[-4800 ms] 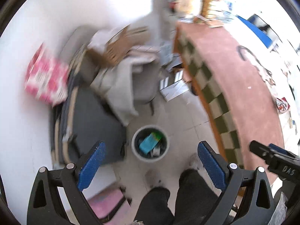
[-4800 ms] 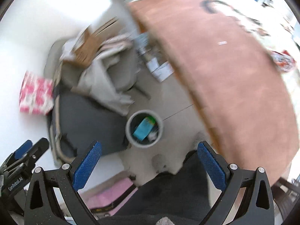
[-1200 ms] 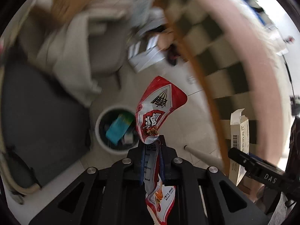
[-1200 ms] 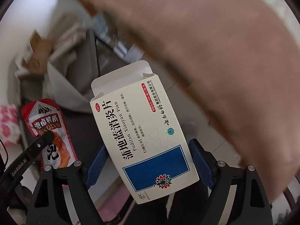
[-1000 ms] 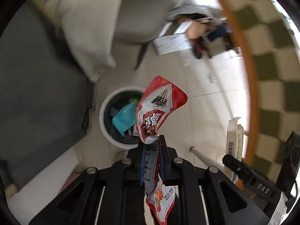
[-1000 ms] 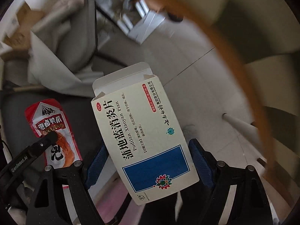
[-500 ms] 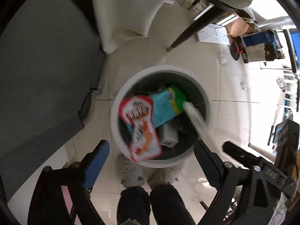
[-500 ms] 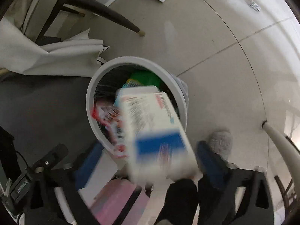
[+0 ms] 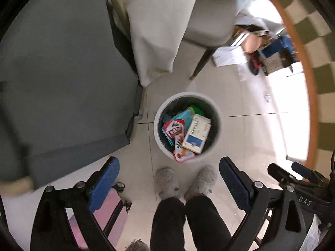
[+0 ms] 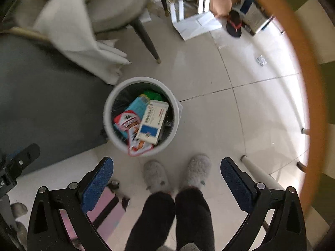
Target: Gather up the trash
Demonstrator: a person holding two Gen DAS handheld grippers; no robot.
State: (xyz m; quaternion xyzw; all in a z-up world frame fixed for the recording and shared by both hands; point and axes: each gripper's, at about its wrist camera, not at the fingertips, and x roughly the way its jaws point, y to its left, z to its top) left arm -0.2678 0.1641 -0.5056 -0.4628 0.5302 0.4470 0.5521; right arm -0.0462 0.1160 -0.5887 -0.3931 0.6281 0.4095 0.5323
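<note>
Now that both packages have dropped, my left gripper [image 9: 168, 179] and right gripper [image 10: 166, 178] gape empty. At frame centre, the white-and-blue medicine box [image 10: 152, 121] and red snack packet [image 10: 130, 126] lie in the bin [image 10: 108, 123], print too blurred to read. "DAS" shows at the left view's lower right.

Pale tiled floor [image 10: 209, 79] reflecting bright daylight; grey chair [image 10: 113, 6] carrying draped white cloth [image 10: 69, 35]; dark mat [image 9: 58, 83] lying alongside; wood-edged table [image 10: 307, 87] curving overhead.

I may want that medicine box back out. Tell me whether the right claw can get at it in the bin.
Probably yes: the right claw is open and empty above the bin, and the medicine box lies on top of the other trash, uncovered.
</note>
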